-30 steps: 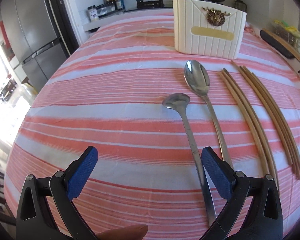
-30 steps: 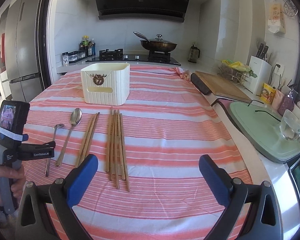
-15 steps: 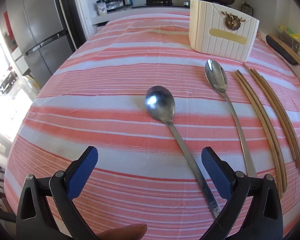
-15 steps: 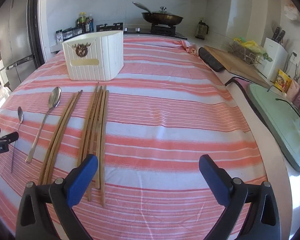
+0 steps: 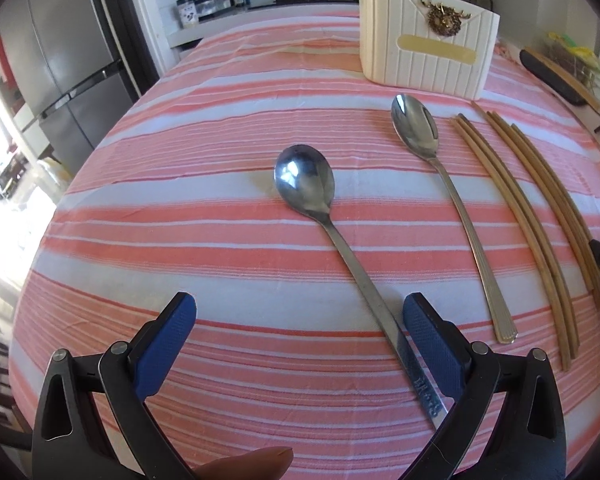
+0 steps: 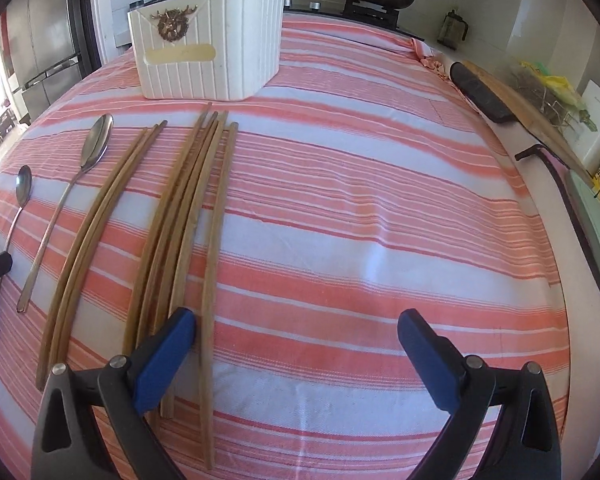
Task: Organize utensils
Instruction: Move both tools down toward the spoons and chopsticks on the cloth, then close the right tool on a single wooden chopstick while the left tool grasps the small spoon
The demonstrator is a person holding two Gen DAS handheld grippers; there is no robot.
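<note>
1. Both grippers spread wide, nothing pinched: left gripper [image 5: 300,344] low over striped tablecloth [image 5: 204,160]; right gripper [image 6: 296,354] likewise.
2. Small spoon [image 5: 332,240] lies bowl at 12, handle end just beside left gripper's right pad at 5 o'clock; contact unclear.
3. Long spoon [image 5: 448,200] at 2 o'clock of it, apart.
4. Chopstick pair [image 6: 100,236], then chopstick bundle [image 6: 180,224]; bundle's near ends pass under right gripper's left pad.
5. White holder [image 6: 208,52] upright at 12 o'clock, beyond the tips.

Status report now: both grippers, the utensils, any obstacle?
Left gripper open over short spoon handle. Right gripper open beside chopsticks. All utensils flat on cloth, white holder behind them. Nothing in the way.
</note>
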